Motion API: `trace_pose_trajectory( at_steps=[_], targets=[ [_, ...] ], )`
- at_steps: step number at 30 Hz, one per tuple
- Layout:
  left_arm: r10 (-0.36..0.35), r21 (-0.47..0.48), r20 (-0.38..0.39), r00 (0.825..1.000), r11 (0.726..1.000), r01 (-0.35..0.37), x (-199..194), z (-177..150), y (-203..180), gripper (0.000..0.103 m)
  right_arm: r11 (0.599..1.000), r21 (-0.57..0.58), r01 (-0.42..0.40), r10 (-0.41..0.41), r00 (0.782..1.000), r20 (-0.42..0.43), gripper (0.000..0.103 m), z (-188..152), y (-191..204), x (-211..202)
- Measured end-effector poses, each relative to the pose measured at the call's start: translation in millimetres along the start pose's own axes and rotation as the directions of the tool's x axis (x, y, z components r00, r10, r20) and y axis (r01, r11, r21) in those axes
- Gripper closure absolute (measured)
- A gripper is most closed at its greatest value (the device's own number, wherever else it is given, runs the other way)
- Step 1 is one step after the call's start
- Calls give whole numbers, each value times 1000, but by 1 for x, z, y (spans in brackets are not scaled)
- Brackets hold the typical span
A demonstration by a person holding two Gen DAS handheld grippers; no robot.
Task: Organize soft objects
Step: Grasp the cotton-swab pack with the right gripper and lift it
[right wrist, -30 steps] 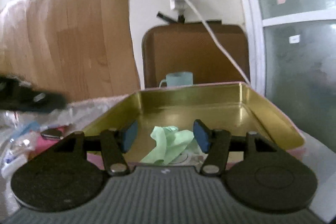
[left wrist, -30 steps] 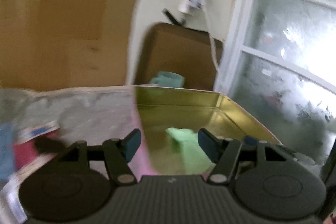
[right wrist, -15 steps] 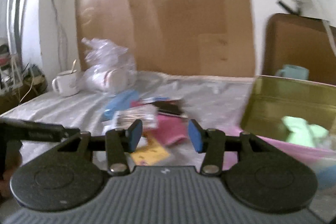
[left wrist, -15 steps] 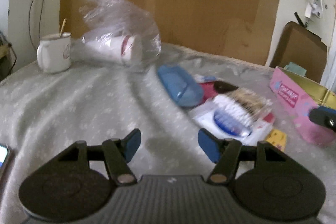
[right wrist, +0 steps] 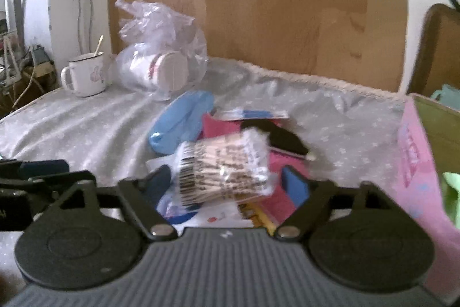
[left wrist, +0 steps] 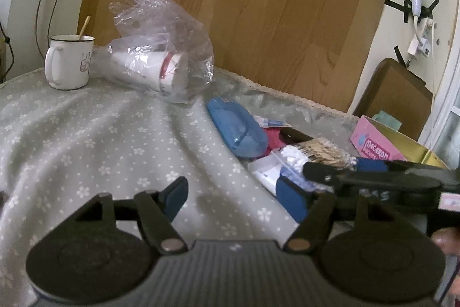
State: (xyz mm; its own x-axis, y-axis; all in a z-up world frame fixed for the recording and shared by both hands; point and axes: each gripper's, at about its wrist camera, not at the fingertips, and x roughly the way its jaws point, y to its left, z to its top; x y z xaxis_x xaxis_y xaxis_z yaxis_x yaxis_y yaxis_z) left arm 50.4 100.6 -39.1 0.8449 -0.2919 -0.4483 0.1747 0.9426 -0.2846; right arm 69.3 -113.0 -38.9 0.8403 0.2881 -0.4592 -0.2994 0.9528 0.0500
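A pile of small items lies on the flowered grey cloth (left wrist: pixel 100 140): a blue plastic case (left wrist: pixel 237 131), a pink cloth (right wrist: pixel 221 124), a clear pack of cotton swabs (right wrist: pixel 224 171) and a black item (right wrist: pixel 283 138). My right gripper (right wrist: pixel 230 186) is open, its jaws on either side of the swab pack; I cannot tell if they touch it. It also shows in the left wrist view (left wrist: pixel 330 171). My left gripper (left wrist: pixel 234 196) is open and empty above bare cloth, left of the pile. A green cloth (right wrist: pixel 451 192) lies in the pink tin (right wrist: pixel 417 163).
A white mug (left wrist: pixel 69 65) with a stick stands at the far left. A clear plastic bag with paper cups (left wrist: pixel 161 68) lies beside it. A wooden board (left wrist: pixel 258 10) leans on the wall behind. The pink tin's label shows at right (left wrist: pixel 376 147).
Both grippers swung left, away from the tin and the green cloth, to the pile. The right gripper has come down around the swab pack. The left hangs over bare cloth.
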Motion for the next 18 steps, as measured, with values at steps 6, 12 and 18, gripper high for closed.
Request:
trace_pose_trajectory(
  at_steps=[6, 12, 18],
  targets=[
    [1, 16, 12, 1000, 1000, -1, -1, -2, -4, 32, 1000, 25, 18, -19, 999, 41, 32, -1, -4, -24],
    [-2, 7, 7, 1000, 1000, 2, -1, -1, -3, 29, 998, 36, -50, 45, 992, 119, 32, -19, -16, -88],
    [0, 33, -6, 1000, 999, 1, 0, -2, -6, 29, 995, 57, -80, 76, 995, 60, 32, -54, -32, -129]
  ],
)
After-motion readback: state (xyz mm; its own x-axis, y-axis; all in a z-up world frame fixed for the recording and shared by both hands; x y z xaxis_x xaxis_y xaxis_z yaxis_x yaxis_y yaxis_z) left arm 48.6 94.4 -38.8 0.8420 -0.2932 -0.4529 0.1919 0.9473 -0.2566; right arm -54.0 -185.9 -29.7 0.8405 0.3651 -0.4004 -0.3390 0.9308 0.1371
